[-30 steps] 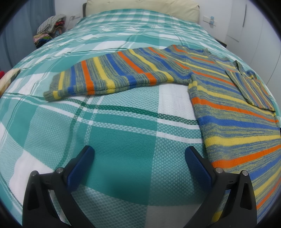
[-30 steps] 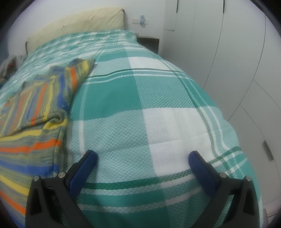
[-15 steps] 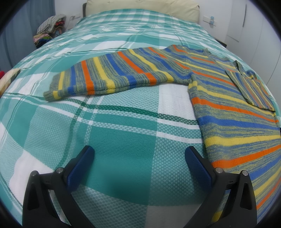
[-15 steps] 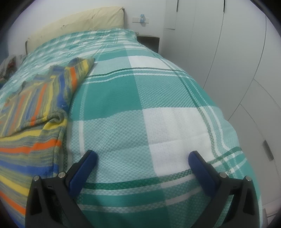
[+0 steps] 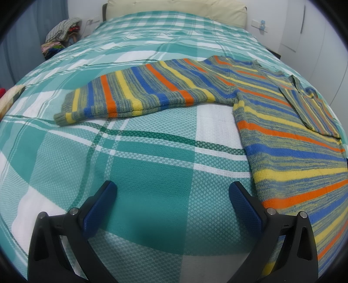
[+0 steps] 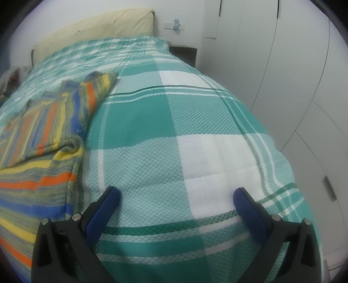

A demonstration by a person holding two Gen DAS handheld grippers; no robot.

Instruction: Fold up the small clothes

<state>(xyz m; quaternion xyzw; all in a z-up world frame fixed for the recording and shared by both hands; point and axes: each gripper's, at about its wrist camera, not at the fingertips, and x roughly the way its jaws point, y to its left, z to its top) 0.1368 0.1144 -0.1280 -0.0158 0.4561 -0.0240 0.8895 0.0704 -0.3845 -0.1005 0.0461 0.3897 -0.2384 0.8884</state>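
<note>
No brand, label or readable writing can be made out on anything in view. A striped sweater in orange, yellow, blue and grey-green is laid flat on a bed covered with a teal-and-white checked spread. One sleeve is stretched out sideways across the spread, while the other sleeve is folded in over the body. The left claw is held with its blue-padded fingers wide apart above bare spread, just beside the sweater's edge, with nothing between them. The right claw is likewise spread apart and empty, over the spread near the sweater's other side. A cream headboard is seen at the far end, a heap of clothes beside the bed, and white wardrobe doors along one wall.
</note>
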